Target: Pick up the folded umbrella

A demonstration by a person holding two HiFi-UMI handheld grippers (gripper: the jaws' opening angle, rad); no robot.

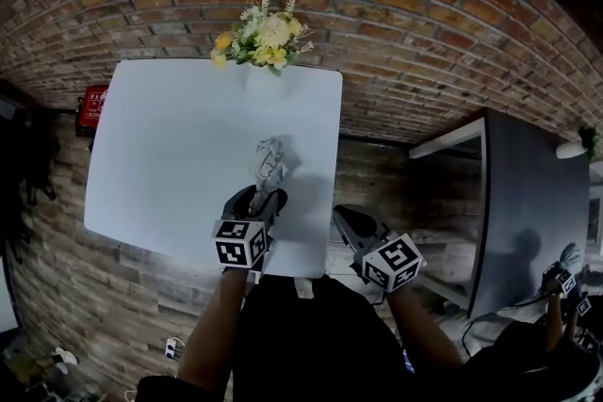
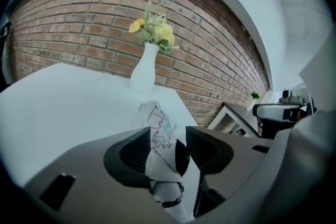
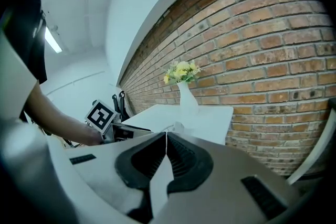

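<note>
Your left forearm (image 1: pixel 212 325) is coming up from the bottom edge of the head view, nearest the lens, and carrying the left gripper (image 1: pixel 268 195).

Listing from the left:
- Red box (image 1: pixel 92 104): hanging on the brick wall (image 1: pixel 424 24), just beside the left edge of the white table (image 1: pixel 160 155).
- Folded umbrella (image 1: pixel 268 160): lying on the table near its front right corner, with pale fabric carrying a faint printed pattern.
- Left gripper: you are holding it over the table's front edge with its jaws spread. The left gripper view is showing the umbrella's near end sitting between them. The fabric is brushing the left pad (image 2: pixel 137 150), and a gap is showing on the other side.
- White vase (image 1: pixel 264 85): standing at the table's far edge, well beyond the umbrella, and holding yellow and cream flowers (image 1: pixel 262 38).
- Right gripper (image 1: pixel 339 214): you are holding it just off the table's right front corner. Its jaws are pressing together with nothing between them.
- Dark cabinet (image 1: pixel 532 202): standing at the far right, well apart from the table.
</note>
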